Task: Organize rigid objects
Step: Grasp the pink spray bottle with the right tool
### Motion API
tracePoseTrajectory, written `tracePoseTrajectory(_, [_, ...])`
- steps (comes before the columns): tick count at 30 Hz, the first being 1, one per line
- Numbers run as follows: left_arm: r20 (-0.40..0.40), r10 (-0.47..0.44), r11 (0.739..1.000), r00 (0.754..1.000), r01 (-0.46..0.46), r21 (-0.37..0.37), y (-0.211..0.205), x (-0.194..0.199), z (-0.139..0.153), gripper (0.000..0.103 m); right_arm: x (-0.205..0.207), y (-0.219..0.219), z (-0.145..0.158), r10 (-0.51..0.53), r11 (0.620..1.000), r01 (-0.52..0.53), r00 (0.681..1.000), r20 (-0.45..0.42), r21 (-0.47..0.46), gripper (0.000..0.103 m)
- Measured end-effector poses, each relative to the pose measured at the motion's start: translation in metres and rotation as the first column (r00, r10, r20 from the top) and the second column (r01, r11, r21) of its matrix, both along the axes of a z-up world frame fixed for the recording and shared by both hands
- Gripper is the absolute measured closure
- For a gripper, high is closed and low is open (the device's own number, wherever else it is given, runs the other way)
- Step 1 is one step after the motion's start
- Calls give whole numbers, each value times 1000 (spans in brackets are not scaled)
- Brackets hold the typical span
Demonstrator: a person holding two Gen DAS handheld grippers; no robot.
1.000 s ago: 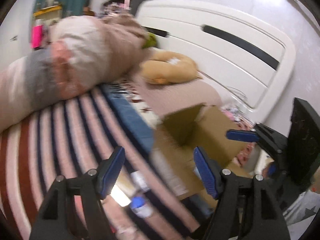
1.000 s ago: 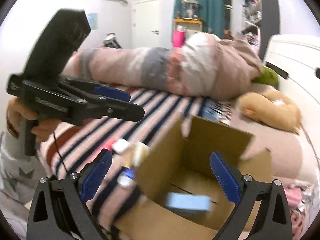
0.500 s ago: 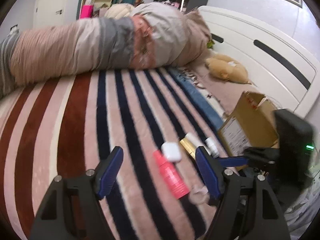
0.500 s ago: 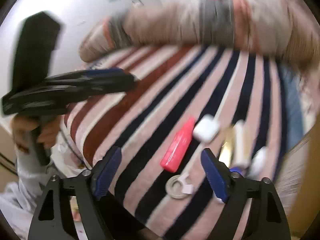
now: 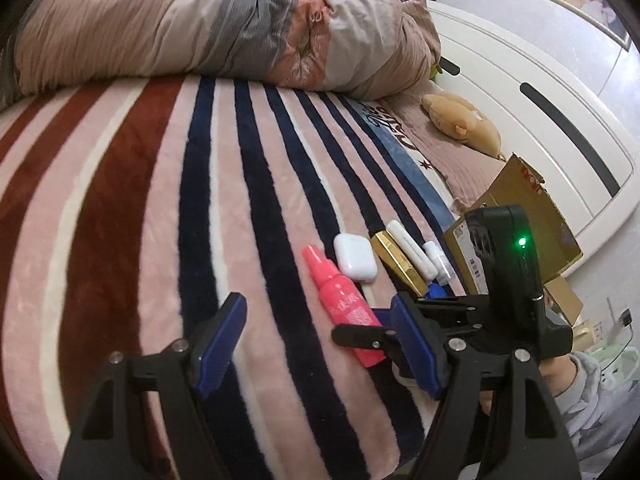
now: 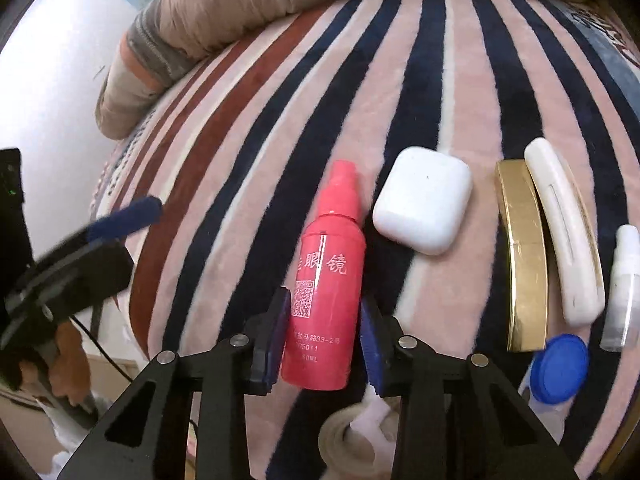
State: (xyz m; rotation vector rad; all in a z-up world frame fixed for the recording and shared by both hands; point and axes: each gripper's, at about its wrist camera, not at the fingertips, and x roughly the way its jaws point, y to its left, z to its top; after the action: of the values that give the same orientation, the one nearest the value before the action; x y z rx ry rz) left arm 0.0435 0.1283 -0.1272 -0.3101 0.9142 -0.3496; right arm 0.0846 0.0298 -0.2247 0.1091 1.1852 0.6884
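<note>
A pink spray bottle point(image 6: 326, 276) lies on the striped blanket point(image 6: 420, 60). My right gripper point(image 6: 325, 336) is closed around its lower body, blue pads on both sides. Beside it lie a white earbud case point(image 6: 424, 206), a gold bar point(image 6: 520, 256), a white clip point(image 6: 564, 232), a small white bottle point(image 6: 622, 276) and a blue-capped item point(image 6: 560, 364). My left gripper point(image 5: 316, 344) is open and empty above the blanket, left of the pink bottle point(image 5: 344, 304). The cardboard box point(image 5: 520, 216) stands at the right.
A rolled duvet point(image 5: 200, 24) lies across the far side of the bed. A plush toy point(image 5: 464, 122) rests by the white headboard point(image 5: 540, 100). A tape roll point(image 6: 352, 440) lies under my right gripper near the bed's edge.
Both grippers swung away from the box toward the row of items. My right gripper came down and closed around the pink bottle. My left gripper stays open.
</note>
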Motion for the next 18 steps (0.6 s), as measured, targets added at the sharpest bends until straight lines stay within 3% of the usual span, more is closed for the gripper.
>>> tracePoseTrajectory(4, [-9,-15,999,1000,15,-33,-2,3,-2,32,-11,3,9,15,1000,-14,997,70,-14,76])
tracePoseTrajectory(10, [0,-47,996,999,47,-70,-15,4,7,32,-36,6,45,71,997,-77,980,187,28,76])
tracePoseTrajectory(14, [44,-66,990,997,71,-122,-22,1,24,32,-55,2,72,106,990,-128,955,277,61,76])
tracePoseTrajectory(18, [123,-98,985,988,114,-132,-40,-7,54,47,-75,-15,100,117,984,-158,926,359,88,76])
